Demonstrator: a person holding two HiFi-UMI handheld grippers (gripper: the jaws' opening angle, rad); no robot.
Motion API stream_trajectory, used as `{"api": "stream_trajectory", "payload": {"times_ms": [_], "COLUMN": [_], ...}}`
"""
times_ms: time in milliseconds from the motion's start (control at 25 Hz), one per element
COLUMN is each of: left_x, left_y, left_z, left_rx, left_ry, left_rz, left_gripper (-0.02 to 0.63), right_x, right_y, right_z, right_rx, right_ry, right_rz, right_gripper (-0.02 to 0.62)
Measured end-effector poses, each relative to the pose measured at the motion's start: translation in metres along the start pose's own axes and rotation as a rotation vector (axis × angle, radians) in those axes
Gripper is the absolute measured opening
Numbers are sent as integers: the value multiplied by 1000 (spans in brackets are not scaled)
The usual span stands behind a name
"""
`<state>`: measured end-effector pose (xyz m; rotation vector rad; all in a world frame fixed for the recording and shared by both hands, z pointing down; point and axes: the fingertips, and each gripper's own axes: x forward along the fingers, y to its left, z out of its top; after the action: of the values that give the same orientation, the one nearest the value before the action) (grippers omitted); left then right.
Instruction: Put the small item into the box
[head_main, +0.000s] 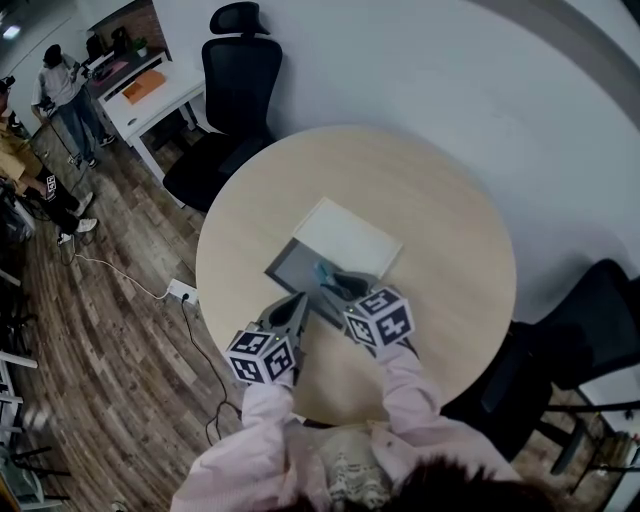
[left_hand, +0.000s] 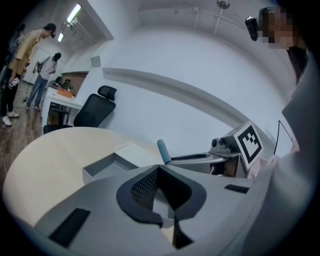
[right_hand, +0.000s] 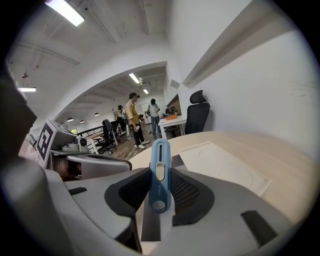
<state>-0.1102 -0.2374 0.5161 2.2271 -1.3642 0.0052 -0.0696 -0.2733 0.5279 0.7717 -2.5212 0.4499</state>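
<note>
Gripping the small blue item (right_hand: 160, 167) tight, the right gripper (head_main: 338, 283) hovers over the grey box (head_main: 292, 265) at centre frame, so sink it well inside before releasing; left gripper (left_hand: 159, 170) pinched empty.

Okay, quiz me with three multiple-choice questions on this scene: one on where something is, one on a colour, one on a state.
1. Where does the white lid lie?
A. on the table, beside the box
B. on the floor
C. on a chair

2. What colour is the small item in the right gripper?
A. red
B. yellow
C. blue

3. How is the box?
A. shut under its lid
B. open
C. tipped on its side

Answers:
1 A: the head view shows the lid flat on the table next to the box.
2 C: the right gripper view shows a blue item clamped between the jaws.
3 B: the box's grey inside shows, with the lid off.
</note>
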Motion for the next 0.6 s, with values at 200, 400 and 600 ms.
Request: {"api": "stream_trajectory", "payload": {"times_ms": [200,400,600], "left_x": [6,11,15], "left_y": [7,15,21], "left_z": [-5,-8,-12], "left_rx": [-18,-33,-48], "left_ry": [18,32,48], "left_rz": [-1,0,-4], "left_gripper": [9,9,9], "right_x": [13,25,39], "right_y": [-2,-5,-8], "right_z": [-3,-10,-14], "right_rx": [-2,-9,-12], "right_ry": [39,90,134], "right_rz": [12,22,29], "right_gripper": [127,127,127]}}
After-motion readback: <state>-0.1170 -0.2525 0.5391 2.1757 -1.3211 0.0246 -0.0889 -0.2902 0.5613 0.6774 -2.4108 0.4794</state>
